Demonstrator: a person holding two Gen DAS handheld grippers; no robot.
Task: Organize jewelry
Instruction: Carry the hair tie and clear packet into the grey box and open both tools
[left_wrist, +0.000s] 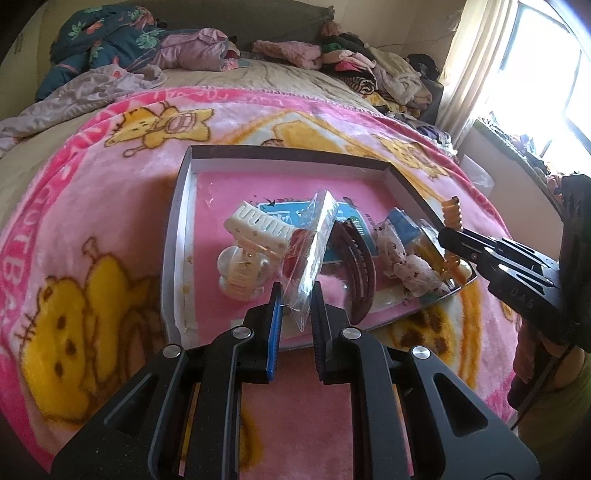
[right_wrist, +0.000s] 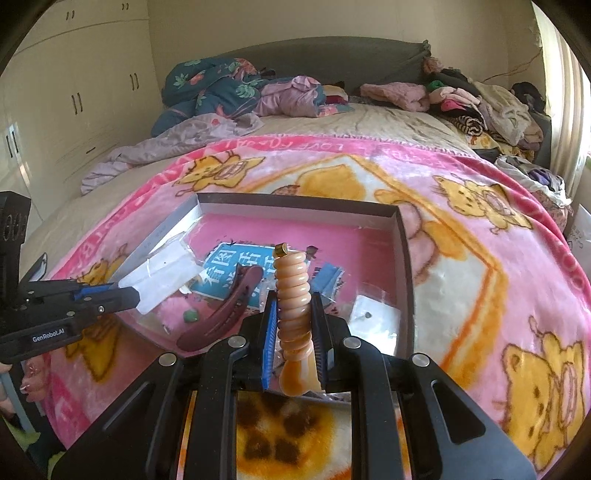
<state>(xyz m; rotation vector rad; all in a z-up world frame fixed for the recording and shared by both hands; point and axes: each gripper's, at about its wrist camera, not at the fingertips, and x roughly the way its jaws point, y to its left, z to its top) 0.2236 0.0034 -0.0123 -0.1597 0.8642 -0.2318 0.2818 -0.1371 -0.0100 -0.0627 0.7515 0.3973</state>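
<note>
Pink fuzzy blanket (left_wrist: 92, 206) with yellow cartoon animals covers the near part of the bed, and a flat box (left_wrist: 177, 236) with low white walls and a pink floor sits on it.

Both tools point forward and slant down toward the box. The left tool (left_wrist: 297, 295) comes in over the near edge of the box. Its two pads are pinched on a clear plastic packet (left_wrist: 314, 243), with only the thin packet between them. The packet sticks up and forward from the tool, tilted, with its top end over the middle of the box.

The right tool (right_wrist: 293, 314) is closed tight on an orange spiral clip (right_wrist: 291, 291). The clip stands up between the pads, and a small gold end shows at its top. From the left camera, this tool (left_wrist: 448, 242) reaches in from the right side, at the near right corner of the box, with the clip (left_wrist: 452, 218) poking up above it.

Inside the box lie a white claw clip (left_wrist: 255, 236), a dark red claw clip (left_wrist: 356, 266), a blue card (right_wrist: 229, 273), a small teddy bear (left_wrist: 410, 262) and some more clear packets (right_wrist: 373, 317). A tiny green thing (right_wrist: 191, 315) rests on the pink floor near the dark red clip.

Fingertips (right_wrist: 27, 373) of the person's left hand show at the far left edge in the right camera, under the left tool.

Piles of clothes (right_wrist: 480, 103) lie at the far end of the bed.
</note>
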